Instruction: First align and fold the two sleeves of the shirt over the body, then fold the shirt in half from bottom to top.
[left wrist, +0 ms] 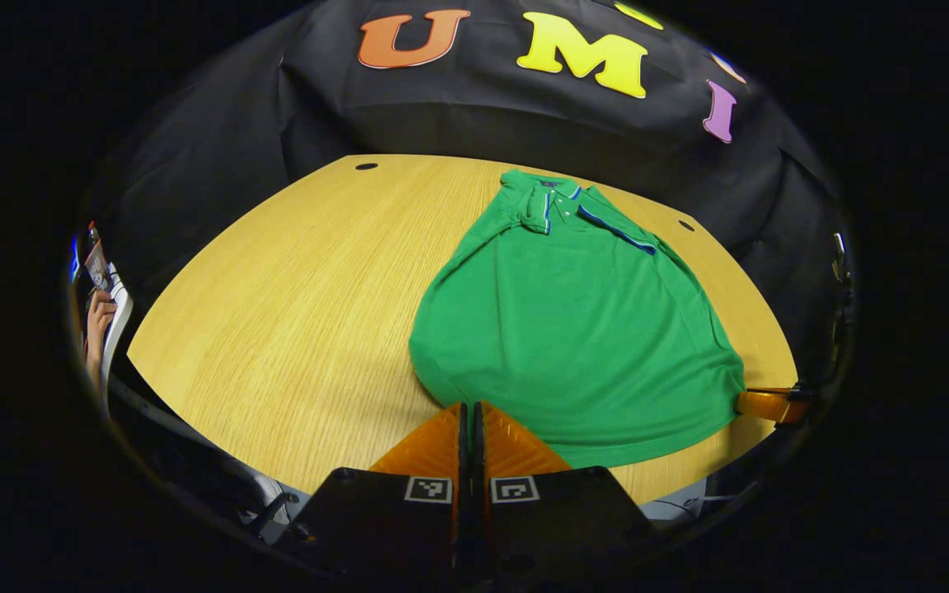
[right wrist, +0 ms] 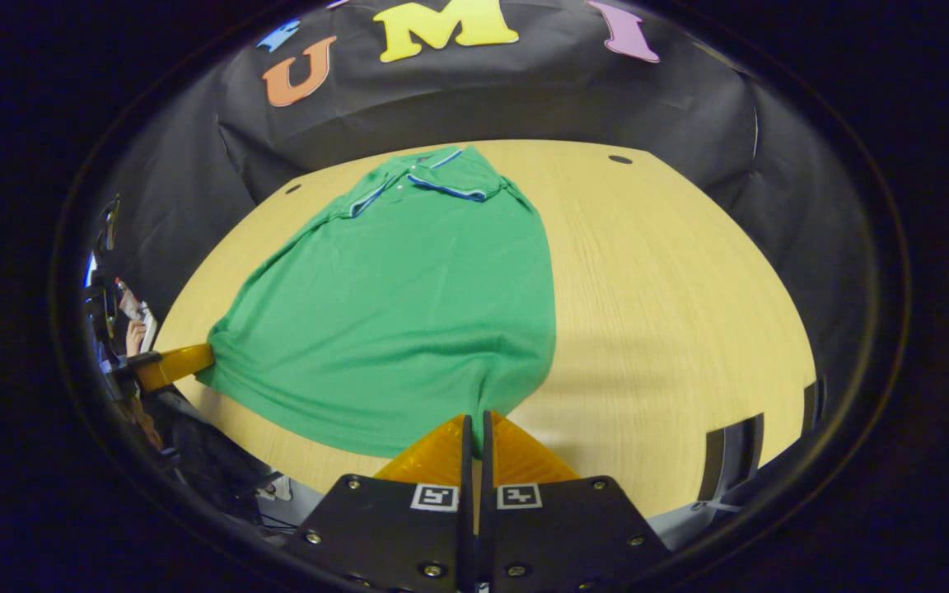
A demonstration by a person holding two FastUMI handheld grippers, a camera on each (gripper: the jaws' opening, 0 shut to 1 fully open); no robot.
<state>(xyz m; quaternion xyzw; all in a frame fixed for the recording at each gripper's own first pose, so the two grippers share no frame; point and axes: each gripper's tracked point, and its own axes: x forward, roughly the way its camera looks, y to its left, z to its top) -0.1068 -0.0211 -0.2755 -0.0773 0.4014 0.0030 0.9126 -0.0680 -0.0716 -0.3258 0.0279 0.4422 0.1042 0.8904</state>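
With both sleeves folded in, left gripper (left wrist: 470, 405) and right gripper (right wrist: 475, 416) each pinch a hem corner of the shirt (left wrist: 573, 329) on the table (left wrist: 293, 313).

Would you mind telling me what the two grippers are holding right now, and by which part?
Both hold the green shirt by its bottom hem: the left gripper pinches one bottom corner, the right gripper the other, with the fingers closed on the cloth.

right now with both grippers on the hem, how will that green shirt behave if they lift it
The shirt is probably floppy: its hem already puckers toward the left gripper and right gripper. It looks thin and light. The middle would likely sag, and the folded sleeves might slip open.
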